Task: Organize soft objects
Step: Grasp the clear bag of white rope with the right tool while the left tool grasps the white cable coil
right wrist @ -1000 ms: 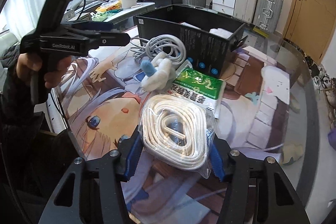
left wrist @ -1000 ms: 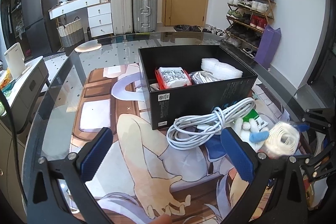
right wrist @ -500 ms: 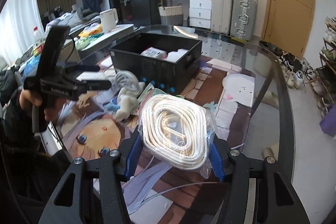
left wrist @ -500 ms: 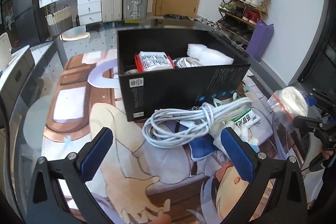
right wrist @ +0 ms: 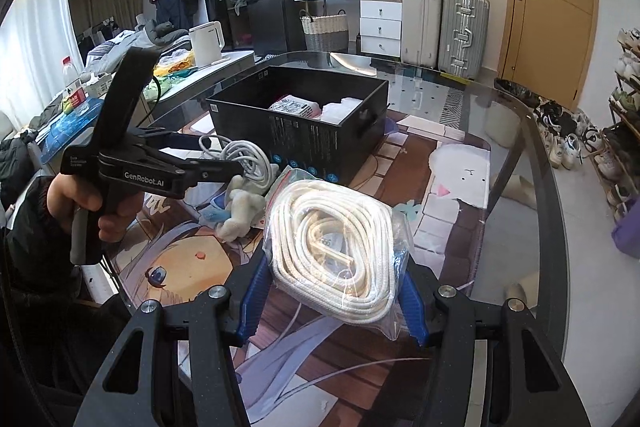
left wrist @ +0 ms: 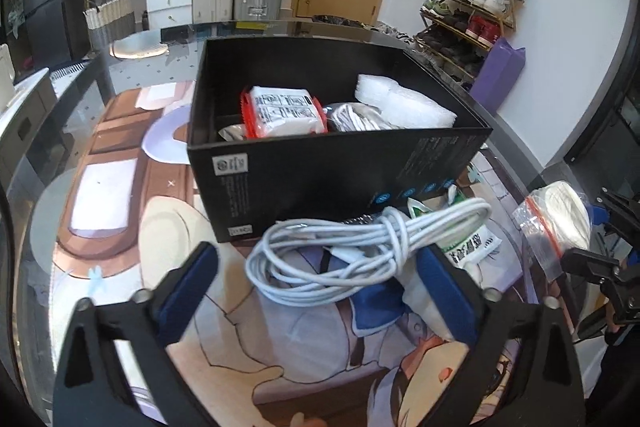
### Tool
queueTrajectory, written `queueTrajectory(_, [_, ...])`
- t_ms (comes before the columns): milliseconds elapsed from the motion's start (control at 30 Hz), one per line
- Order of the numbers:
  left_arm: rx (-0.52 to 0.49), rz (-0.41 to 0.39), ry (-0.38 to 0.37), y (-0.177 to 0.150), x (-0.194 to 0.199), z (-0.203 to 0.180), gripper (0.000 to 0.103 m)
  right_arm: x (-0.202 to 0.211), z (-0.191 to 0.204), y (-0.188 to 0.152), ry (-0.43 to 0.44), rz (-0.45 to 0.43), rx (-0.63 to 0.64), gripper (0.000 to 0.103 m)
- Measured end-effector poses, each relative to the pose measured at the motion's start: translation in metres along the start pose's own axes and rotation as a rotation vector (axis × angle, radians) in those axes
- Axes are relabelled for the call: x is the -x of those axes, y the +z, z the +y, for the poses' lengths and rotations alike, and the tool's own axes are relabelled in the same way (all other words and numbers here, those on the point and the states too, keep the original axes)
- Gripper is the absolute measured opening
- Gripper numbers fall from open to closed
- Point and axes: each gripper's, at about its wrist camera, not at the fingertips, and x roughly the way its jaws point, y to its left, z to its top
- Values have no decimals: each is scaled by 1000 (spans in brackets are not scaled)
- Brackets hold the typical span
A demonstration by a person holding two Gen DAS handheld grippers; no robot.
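Observation:
A coil of white cable (left wrist: 348,247) lies on the printed mat in front of the black box (left wrist: 320,171), partly on a white and blue plush toy (right wrist: 240,207). My left gripper (left wrist: 316,279) straddles the coil and its jaws are closing; its blue pads do not press on the coil. From the right wrist view, the left gripper (right wrist: 236,167) reaches the cable (right wrist: 248,155) from the left. My right gripper (right wrist: 332,267) is shut on a clear zip bag of white rope (right wrist: 332,251), held above the mat. The bag (left wrist: 560,215) shows at the far right.
The box holds a red and white packet (left wrist: 280,111), bubble wrap (left wrist: 404,103) and a grey bundle. A green and white packet (left wrist: 468,243) lies by the cable. The round glass table's edge (right wrist: 540,163) curves right. Suitcases, a shoe rack and a person stand far behind.
The left gripper has come closer and lower over the cable coil, and its jaws have narrowed around it. The right gripper has lifted the rope bag off the mat.

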Motion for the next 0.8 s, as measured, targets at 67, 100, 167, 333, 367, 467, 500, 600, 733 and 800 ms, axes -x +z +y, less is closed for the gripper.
queueTrajectory(67, [3,2,-30,0,0,0,84,0,-1,0,2,1,1,58])
queueTrajectory(100, [-1,-4,-33,0,1,-1,79,0,-1,0,1,2,2,58])
queueTrajectory(167, [-8,-11,-32,0,2,0,72,-1,-1,0,3,2,1,58])
queueTrajectory(333, [-9,-24,-33,-4,7,3,71,-1,0,0,3,3,3,58])
queueTrajectory(367, [-8,-26,-31,-5,8,3,71,-1,0,0,3,1,3,58])
queueTrajectory(467, [-6,-33,-23,-7,12,5,71,-1,-2,1,1,-3,2,58])
queueTrajectory(500, [-7,-36,-17,-9,14,6,71,0,-2,1,0,-7,1,58])
queueTrajectory(600, [-10,-49,-12,-13,19,7,71,2,-3,1,-2,-18,-3,58])
queueTrajectory(733, [-14,-76,-1,-14,29,9,71,2,-2,1,-6,-25,-5,58])
queueTrajectory(800, [-21,-90,7,-13,34,9,71,2,0,2,-4,-32,-3,58])
